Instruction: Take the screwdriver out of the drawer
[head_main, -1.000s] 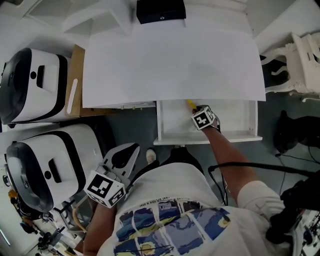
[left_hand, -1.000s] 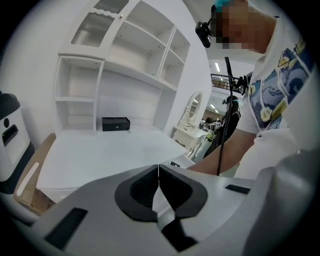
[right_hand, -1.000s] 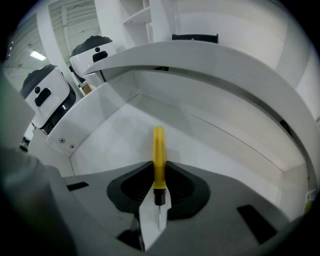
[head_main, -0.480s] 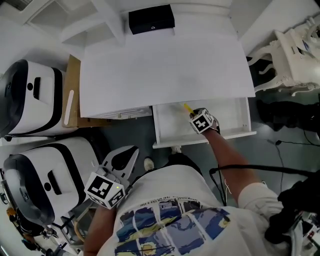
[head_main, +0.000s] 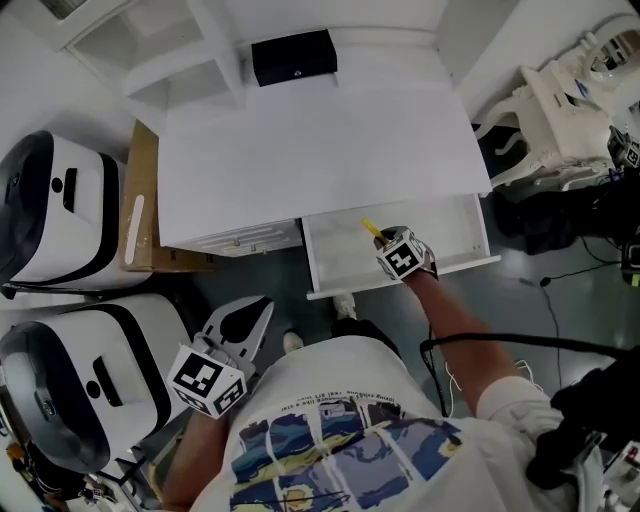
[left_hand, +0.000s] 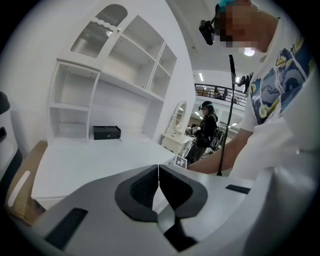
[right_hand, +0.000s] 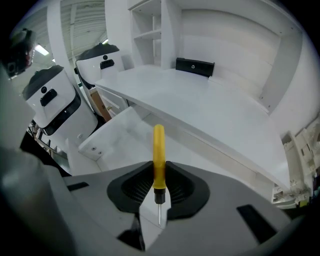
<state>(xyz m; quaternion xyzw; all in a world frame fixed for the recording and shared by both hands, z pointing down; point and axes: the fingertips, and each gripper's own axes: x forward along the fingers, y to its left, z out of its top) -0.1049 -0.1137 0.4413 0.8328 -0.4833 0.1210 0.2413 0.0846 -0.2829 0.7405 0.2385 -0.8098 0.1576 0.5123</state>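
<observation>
Right gripper view | right claw (right_hand: 158, 192) pinches screwdriver (right_hand: 159, 150) handle above drawer (right_hand: 122, 131) | left claw (left_hand: 159, 180) closed, empty

A white desk (head_main: 320, 150), drawer (head_main: 338, 255) open, carries a black box (head_main: 293, 57) at its back.

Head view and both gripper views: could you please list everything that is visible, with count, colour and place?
screwdriver: 1, yellow handle, in the right gripper's jaws, above the drawer
drawer: 1, white, open, under the desk's right side
desk: 1, white, centre
box: 1, black, at the desk's back
shelves: 1 unit, white, behind the desk
machines: 2, white and black, left of the desk
cardboard: 1, brown, between desk and upper machine
bystander: 1, dark clothes, far background
shirt: 1, white with blue print, on the person
left gripper: 1, grey, shut, empty
right gripper: 1, grey, shut on the screwdriver
</observation>
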